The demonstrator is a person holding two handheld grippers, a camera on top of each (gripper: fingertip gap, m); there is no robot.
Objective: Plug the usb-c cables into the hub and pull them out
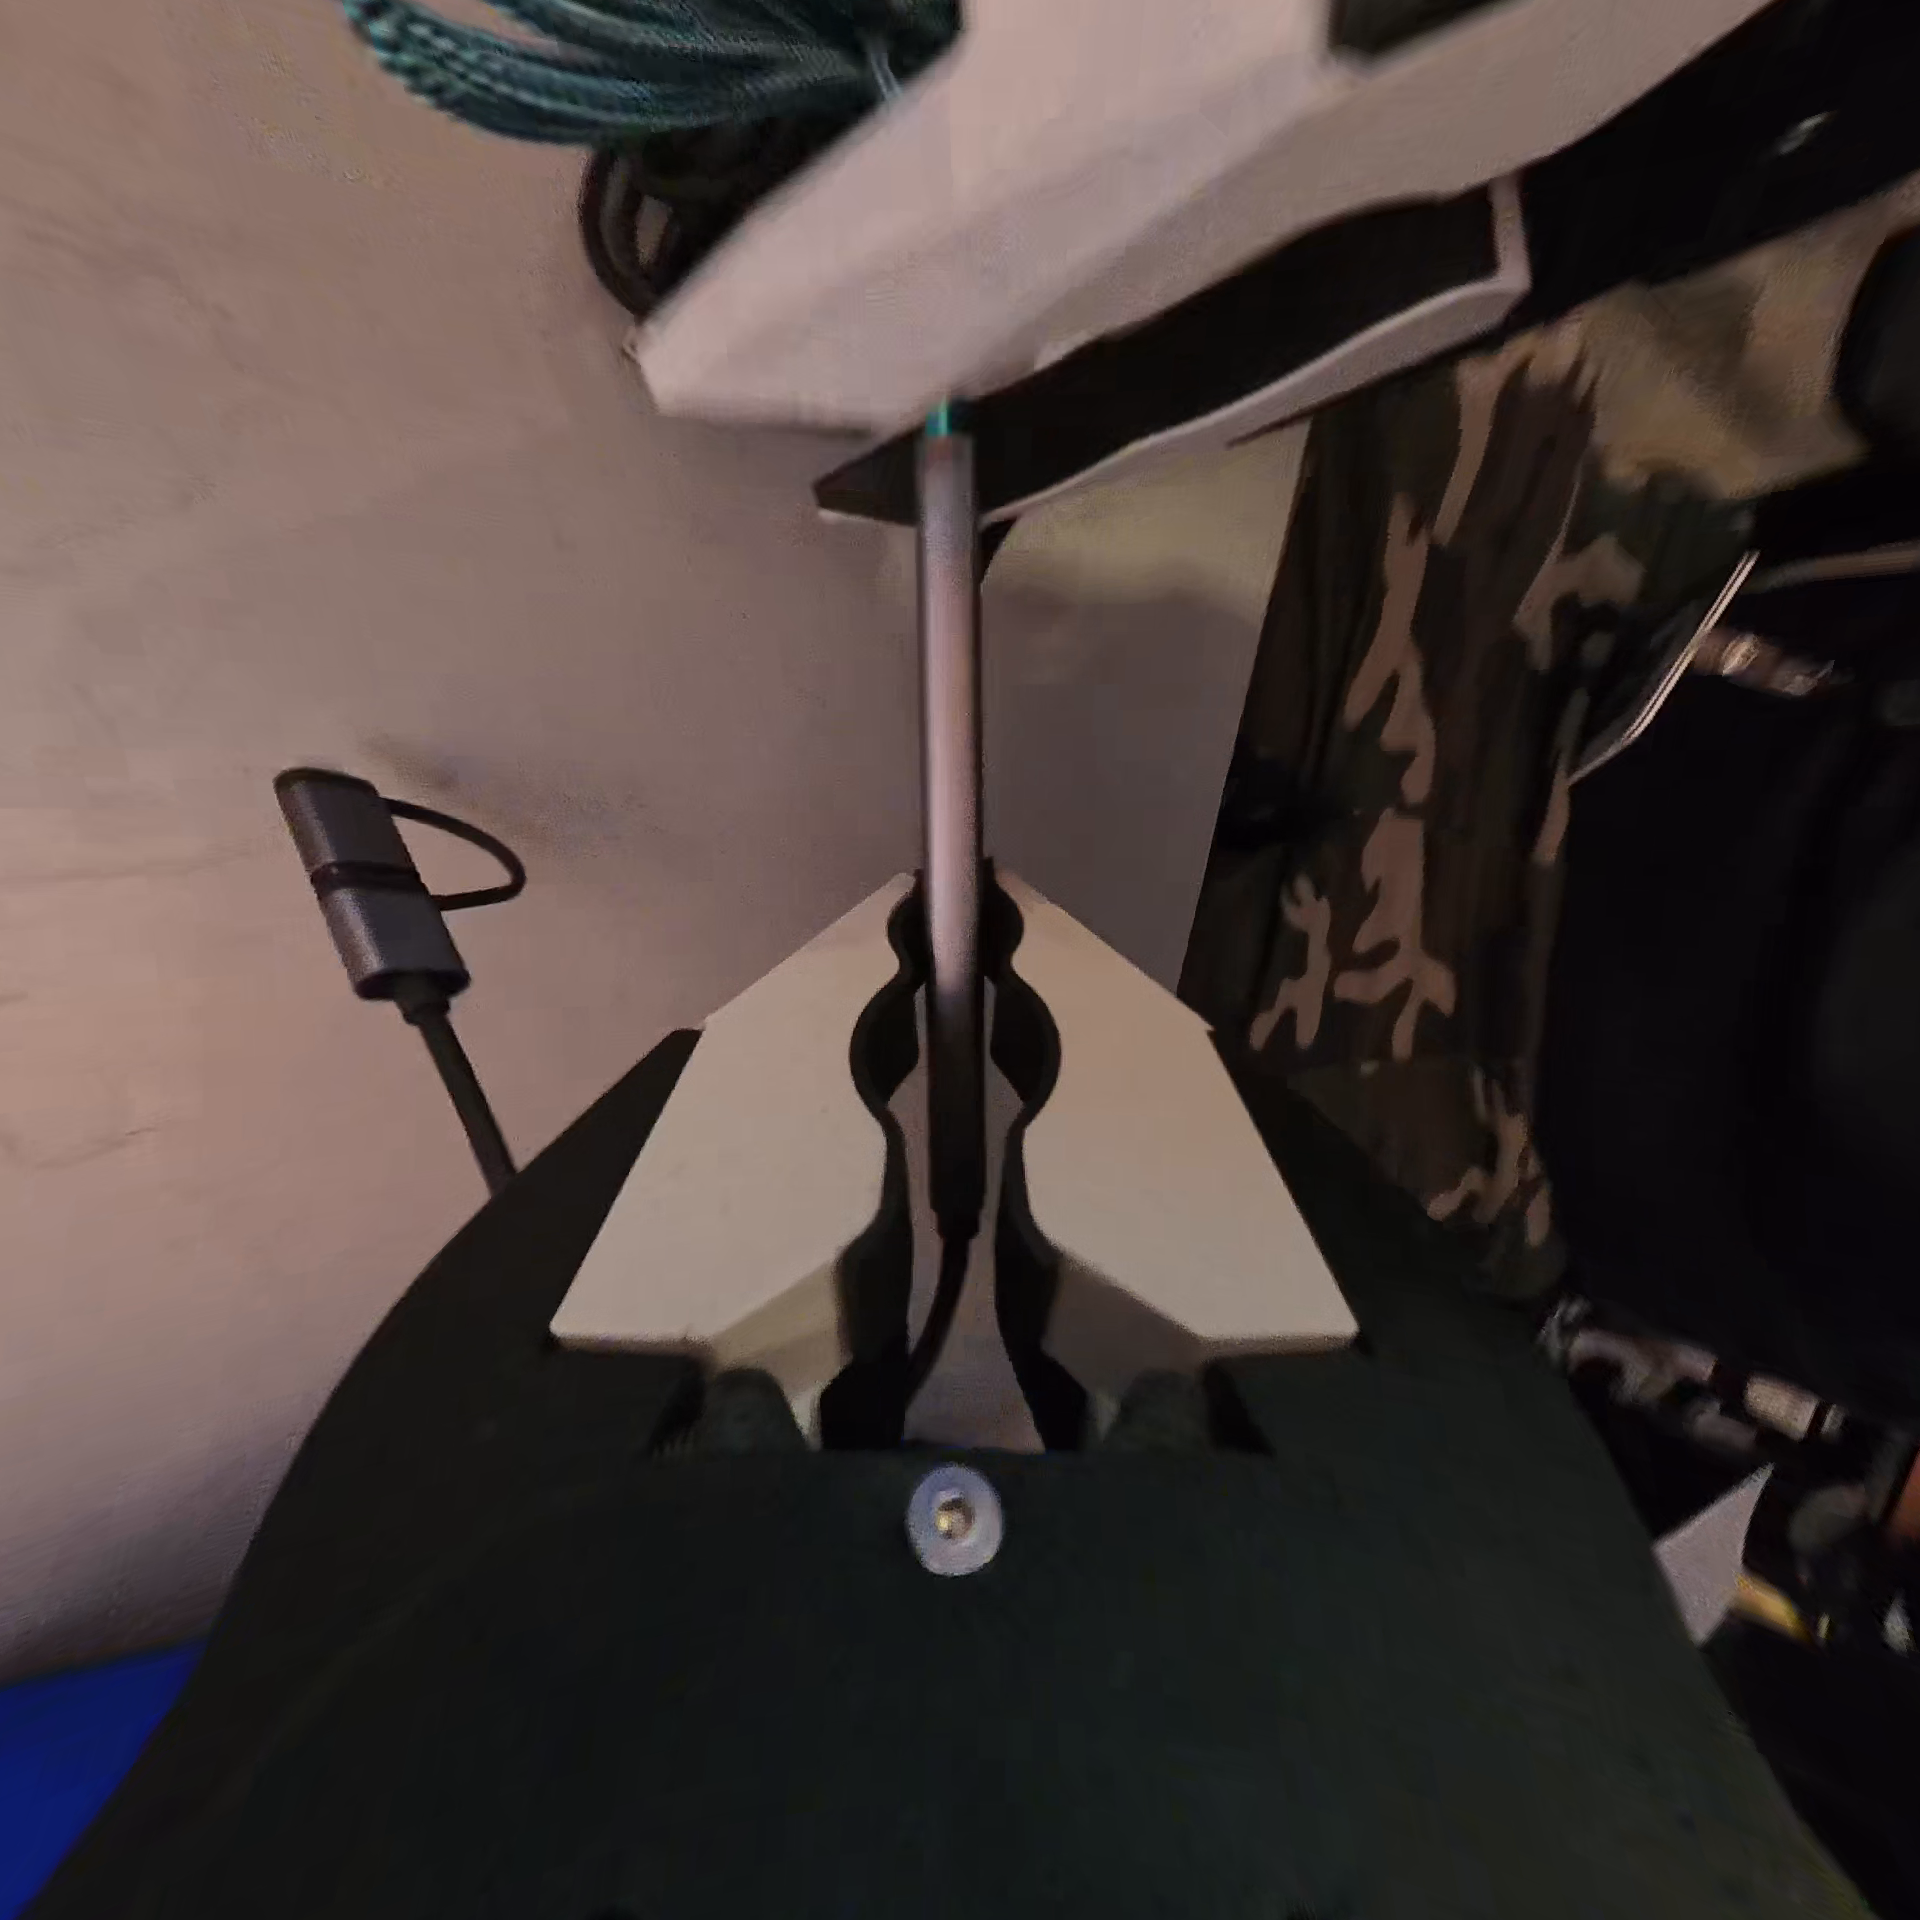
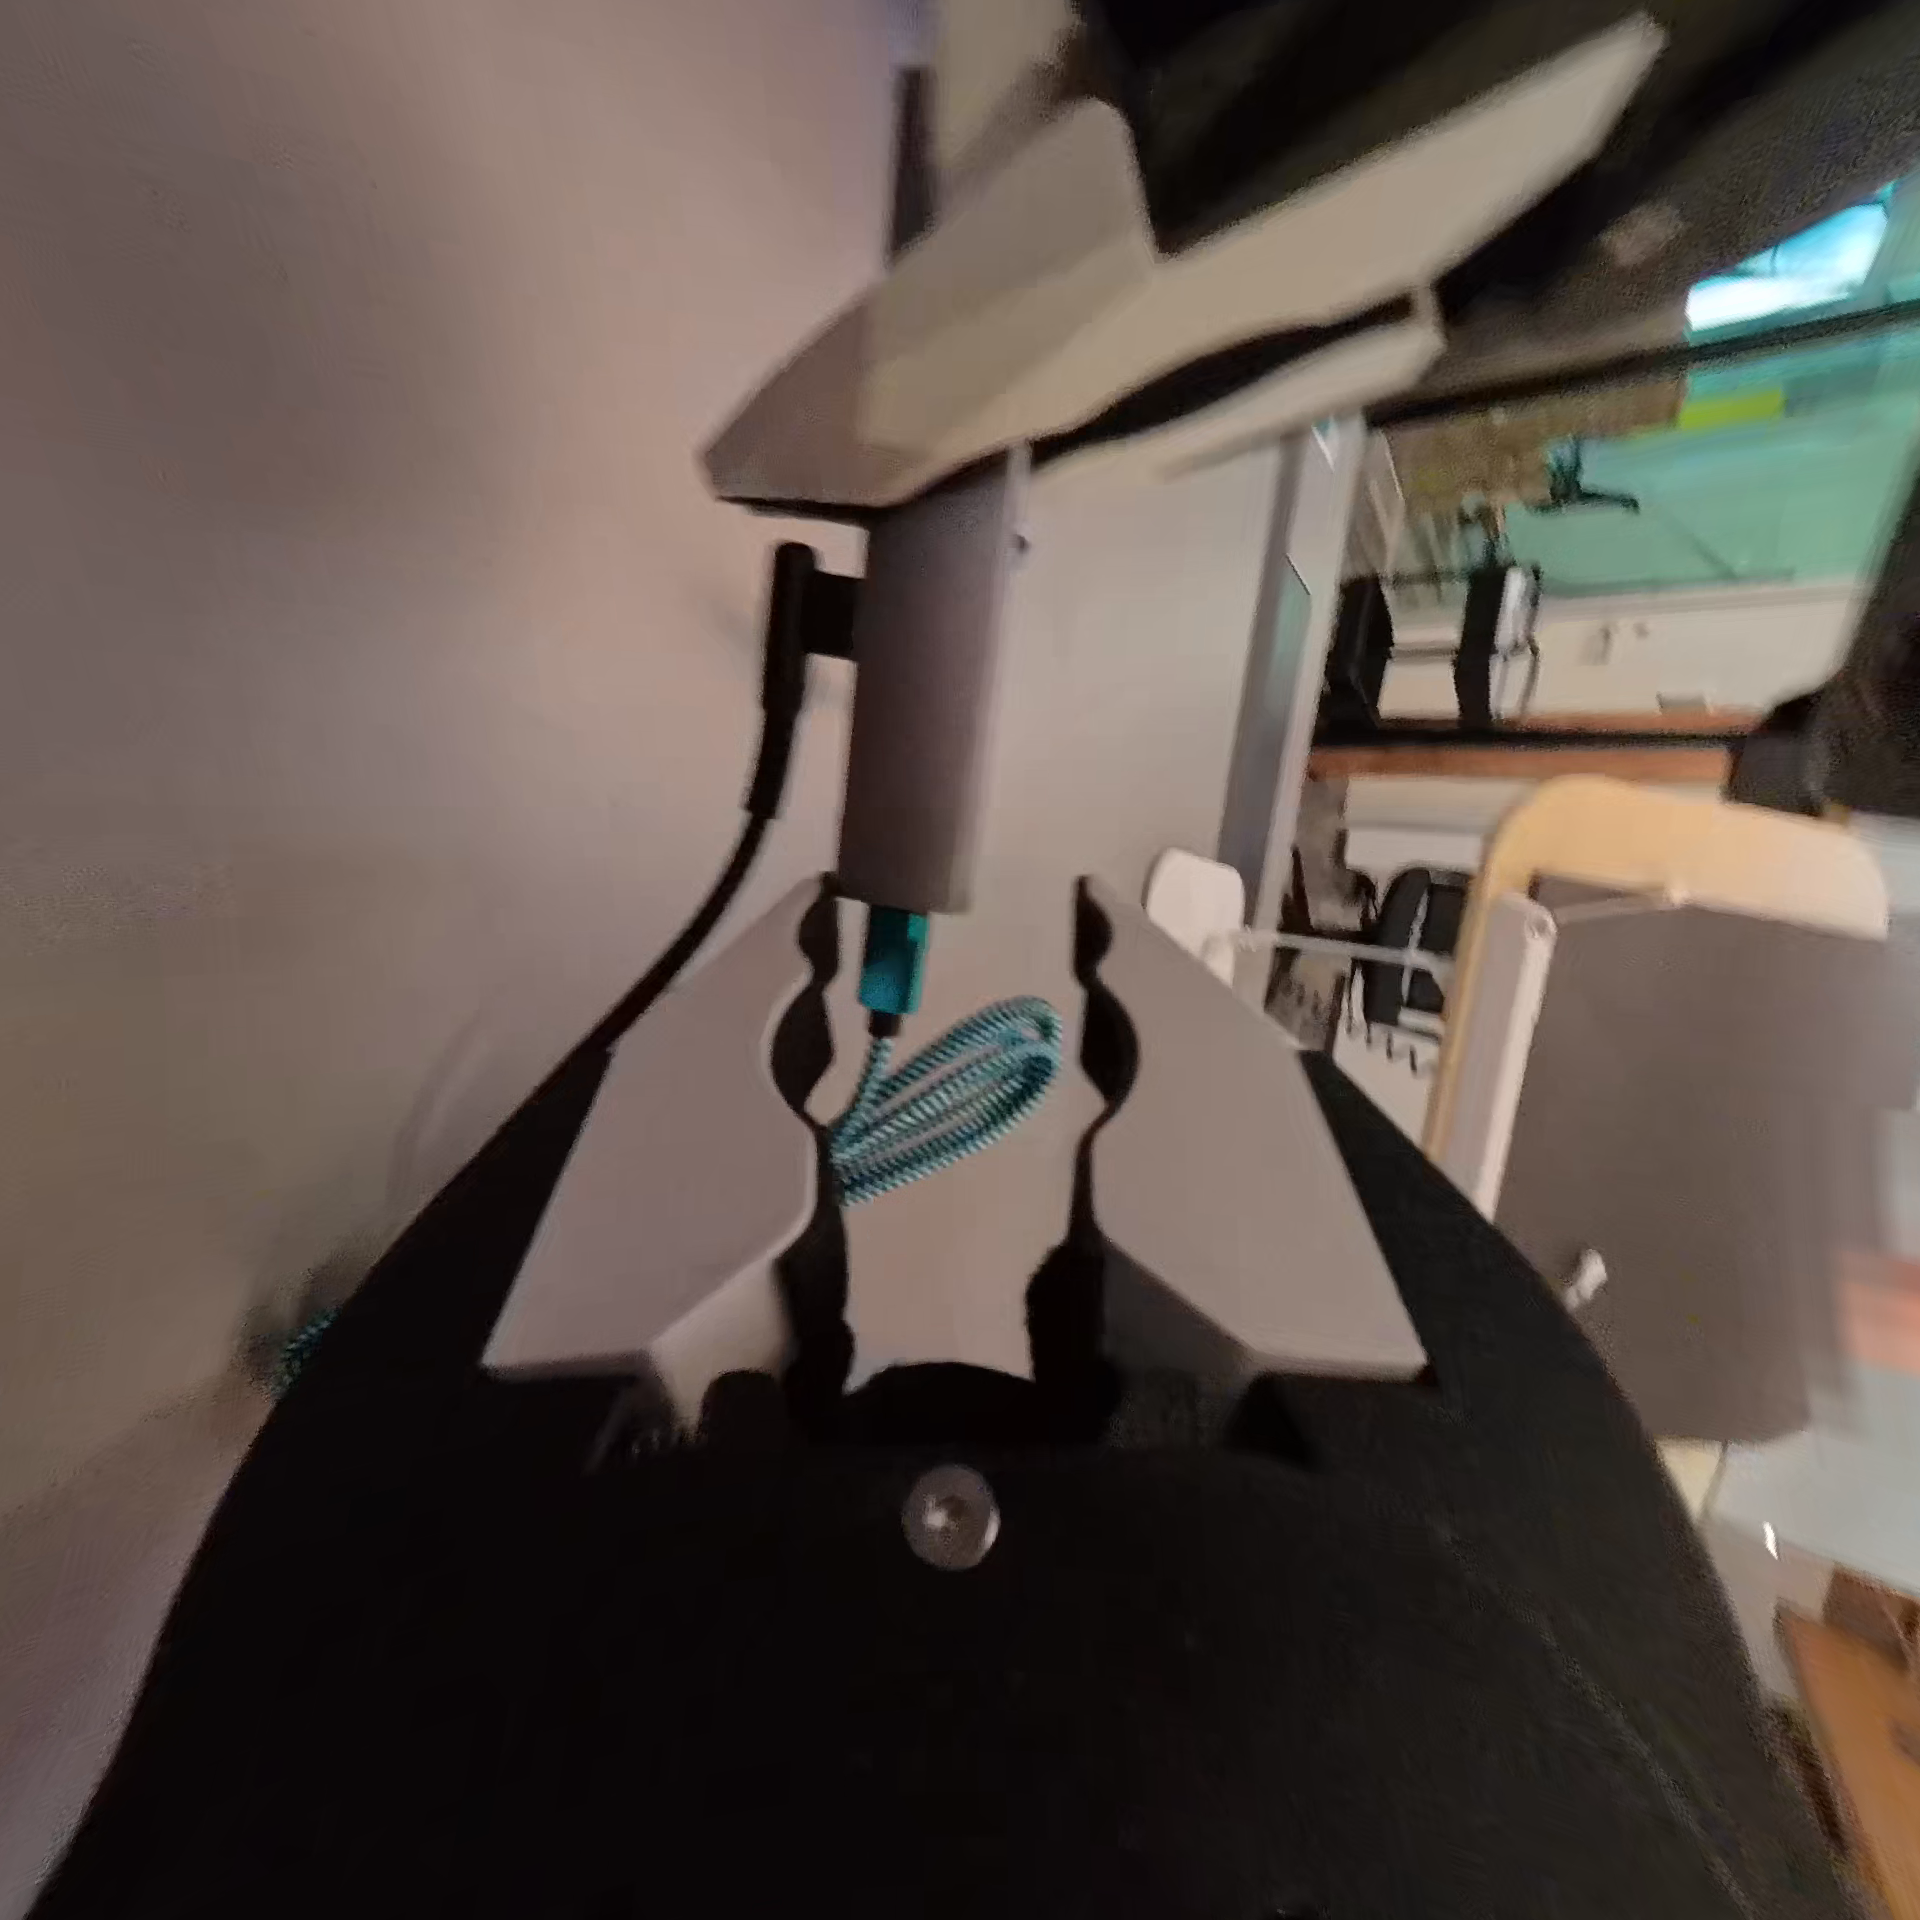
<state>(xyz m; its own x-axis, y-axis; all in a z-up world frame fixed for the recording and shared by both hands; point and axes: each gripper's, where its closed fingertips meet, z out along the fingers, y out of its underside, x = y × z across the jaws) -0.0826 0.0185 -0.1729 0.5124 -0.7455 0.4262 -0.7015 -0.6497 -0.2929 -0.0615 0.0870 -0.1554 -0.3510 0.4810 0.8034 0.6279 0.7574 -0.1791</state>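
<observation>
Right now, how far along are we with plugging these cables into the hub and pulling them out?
Done: the teal braided cable's plug sits in the end of the grey hub, and a black angled plug is in its side. In hand: the left tongs are shut on the hub, while the right tongs are open around the teal plug. Left: apparently pulling both out.

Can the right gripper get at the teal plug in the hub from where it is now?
Probably yes. The right gripper is open, and the teal plug sits in the gap just behind its fingertips, close to one finger, still seated in the grey hub. Nothing lies between the fingers and the plug.
</observation>
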